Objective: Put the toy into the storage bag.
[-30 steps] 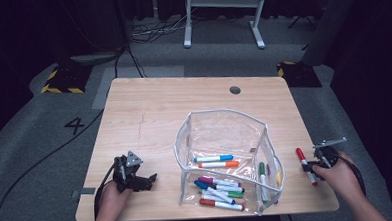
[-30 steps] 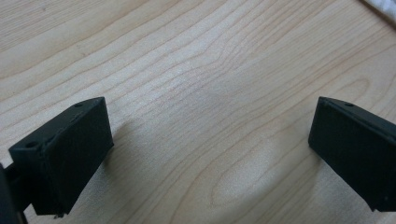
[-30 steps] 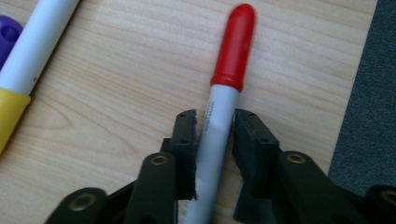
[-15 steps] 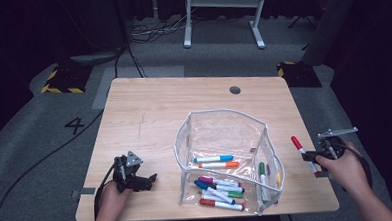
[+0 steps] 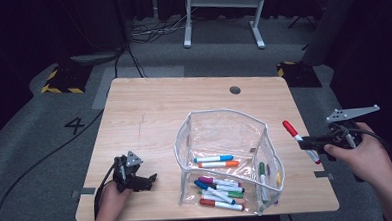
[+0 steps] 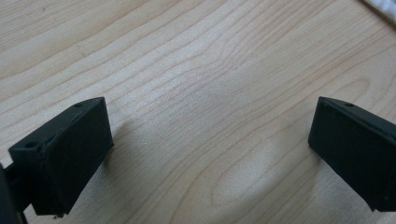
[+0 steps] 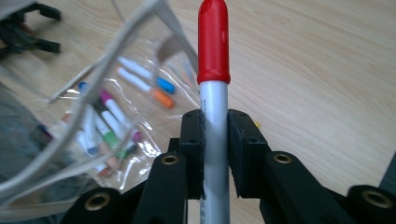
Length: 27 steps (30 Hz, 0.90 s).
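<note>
A red-capped marker (image 5: 298, 140) with a white barrel is held off the table at the right, my right gripper (image 5: 310, 144) shut on its barrel. In the right gripper view the marker (image 7: 214, 88) stands up between the two black pads, its red cap above them. A clear plastic pouch (image 5: 226, 159) with a white zip edge stands open on the wooden table (image 5: 164, 112), holding several coloured markers (image 5: 217, 187). My left gripper (image 5: 146, 180) rests on the table at the near left, jaws wide open with bare wood (image 6: 205, 116) between them.
The pouch (image 7: 84, 116) lies to the left of and below the held marker in the right gripper view. A round cable hole (image 5: 235, 90) sits near the table's far edge. A white frame (image 5: 222, 14) stands on the floor beyond.
My right gripper has risen from the table's right edge with the red marker in it, now well above the surface. The left gripper has stayed put.
</note>
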Available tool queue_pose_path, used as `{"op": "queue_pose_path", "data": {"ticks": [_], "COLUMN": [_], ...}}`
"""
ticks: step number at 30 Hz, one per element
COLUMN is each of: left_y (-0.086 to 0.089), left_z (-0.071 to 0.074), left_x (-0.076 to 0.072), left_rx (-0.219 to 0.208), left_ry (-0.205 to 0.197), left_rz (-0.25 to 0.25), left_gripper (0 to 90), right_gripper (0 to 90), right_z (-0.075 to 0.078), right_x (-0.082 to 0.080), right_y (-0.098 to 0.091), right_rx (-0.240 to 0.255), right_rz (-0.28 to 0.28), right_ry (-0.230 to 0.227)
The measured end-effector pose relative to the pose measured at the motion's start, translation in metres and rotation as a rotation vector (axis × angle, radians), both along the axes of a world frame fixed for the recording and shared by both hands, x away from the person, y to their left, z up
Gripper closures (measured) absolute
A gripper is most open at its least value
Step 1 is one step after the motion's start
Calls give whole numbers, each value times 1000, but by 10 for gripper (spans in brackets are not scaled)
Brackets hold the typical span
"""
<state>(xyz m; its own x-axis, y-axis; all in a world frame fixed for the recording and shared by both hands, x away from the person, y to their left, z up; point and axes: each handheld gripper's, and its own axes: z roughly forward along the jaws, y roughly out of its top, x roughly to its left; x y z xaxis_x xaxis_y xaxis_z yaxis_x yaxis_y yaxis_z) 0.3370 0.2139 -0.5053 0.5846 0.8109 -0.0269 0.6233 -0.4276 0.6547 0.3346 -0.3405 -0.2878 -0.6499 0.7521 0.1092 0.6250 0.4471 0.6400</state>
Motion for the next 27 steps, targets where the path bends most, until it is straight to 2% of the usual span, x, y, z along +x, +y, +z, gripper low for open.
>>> {"op": "queue_pose_path", "data": {"ticks": [5, 11, 17, 22, 27], "left_y": [0, 0, 0, 0, 0], "left_z": [0, 0, 0, 0, 0], "left_x": [0, 0, 0, 0, 0], "left_rx": [0, 0, 0, 0, 0], "left_ry": [0, 0, 0, 0, 0], "left_rz": [0, 0, 0, 0, 0], "left_gripper": [0, 0, 0, 0, 0], "right_gripper": [772, 772, 771, 771, 771], "right_z": [29, 46, 49, 45, 39], "right_x": [-6, -8, -5, -3, 0], "right_y": [22, 50, 80, 110, 139], "right_rx": [5, -12, -44, -72, -98], "right_rz": [78, 184, 281, 385, 464], "right_ry": [-23, -22, 14, 41, 63]}}
